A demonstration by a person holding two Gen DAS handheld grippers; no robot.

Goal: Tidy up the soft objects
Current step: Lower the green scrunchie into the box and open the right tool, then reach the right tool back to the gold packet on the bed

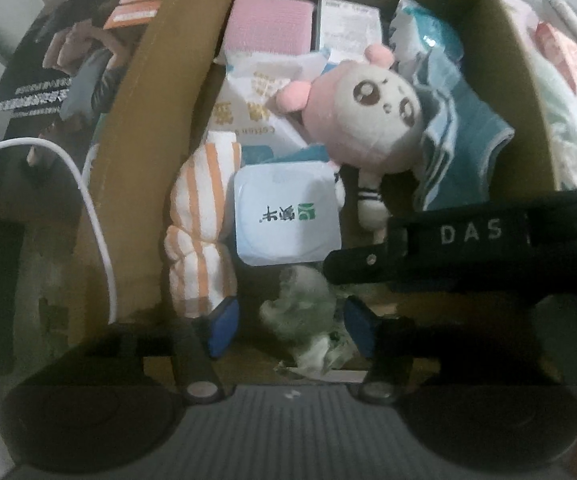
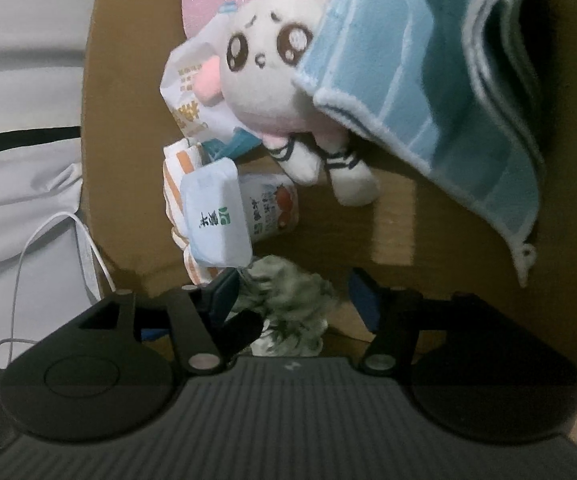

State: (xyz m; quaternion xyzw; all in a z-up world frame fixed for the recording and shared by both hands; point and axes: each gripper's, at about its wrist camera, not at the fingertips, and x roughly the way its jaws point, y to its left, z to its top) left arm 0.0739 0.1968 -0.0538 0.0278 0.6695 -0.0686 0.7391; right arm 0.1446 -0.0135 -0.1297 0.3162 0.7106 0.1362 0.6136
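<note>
Both grippers reach into a cardboard box (image 1: 136, 128) of soft things. My left gripper (image 1: 294, 326) is open, its blue pads on either side of a grey-green crumpled cloth (image 1: 304, 304) without pinching it. My right gripper (image 2: 294, 300) is also open around the same cloth (image 2: 288, 300); its black arm crosses the left wrist view (image 1: 468, 248). A pink-and-white plush doll (image 1: 368, 116) lies in the box, partly under a blue towel (image 2: 440, 92). An orange-striped towel (image 1: 198, 232) stands by the left wall.
A white wipes pack (image 1: 286, 216), a pink cloth (image 1: 268, 24), paper packets (image 1: 256, 96) and a printed pouch (image 2: 272, 208) fill the box (image 2: 128, 120). A white cable (image 1: 88, 184) runs outside the left wall. Bedding (image 1: 560, 92) lies to the right.
</note>
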